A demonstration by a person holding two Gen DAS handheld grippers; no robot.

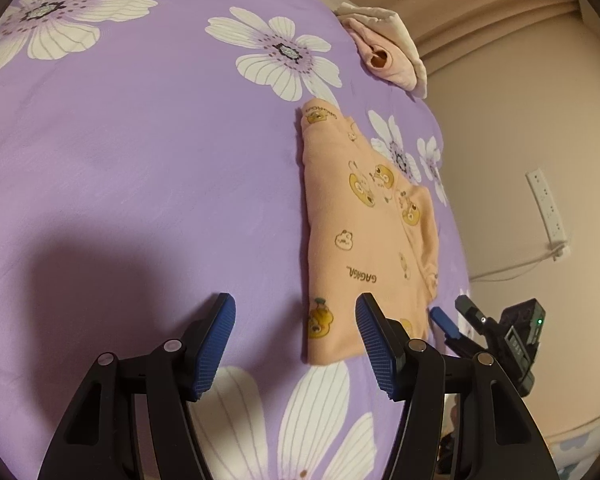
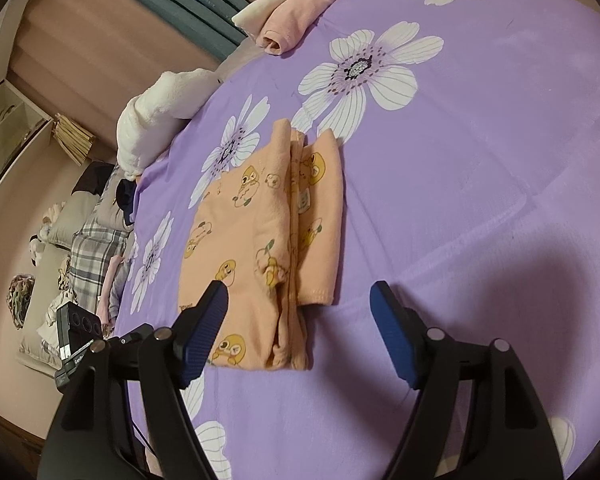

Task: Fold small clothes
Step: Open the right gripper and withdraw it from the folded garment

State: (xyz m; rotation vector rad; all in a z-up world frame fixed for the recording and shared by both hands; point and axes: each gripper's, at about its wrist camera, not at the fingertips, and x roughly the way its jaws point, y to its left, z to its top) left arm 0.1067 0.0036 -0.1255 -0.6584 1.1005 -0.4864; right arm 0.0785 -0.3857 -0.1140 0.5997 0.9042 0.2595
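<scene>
A small peach garment with yellow cartoon prints (image 1: 364,232) lies folded flat on the purple flowered bedspread (image 1: 140,160). My left gripper (image 1: 296,312) is open and empty, hovering just above the garment's near left corner. In the right wrist view the same garment (image 2: 260,248) lies folded, its sides turned in toward the middle. My right gripper (image 2: 300,300) is open and empty over the garment's near end, its left finger above the cloth. The other gripper shows at the right edge of the left wrist view (image 1: 500,332).
A rolled pink and cream cloth pile (image 1: 384,52) sits at the bed's far edge, also in the right wrist view (image 2: 296,16). A white fluffy blanket (image 2: 160,108) lies at the bed's left edge. A power strip (image 1: 548,208) hangs on the wall. Clothes clutter the floor (image 2: 84,252).
</scene>
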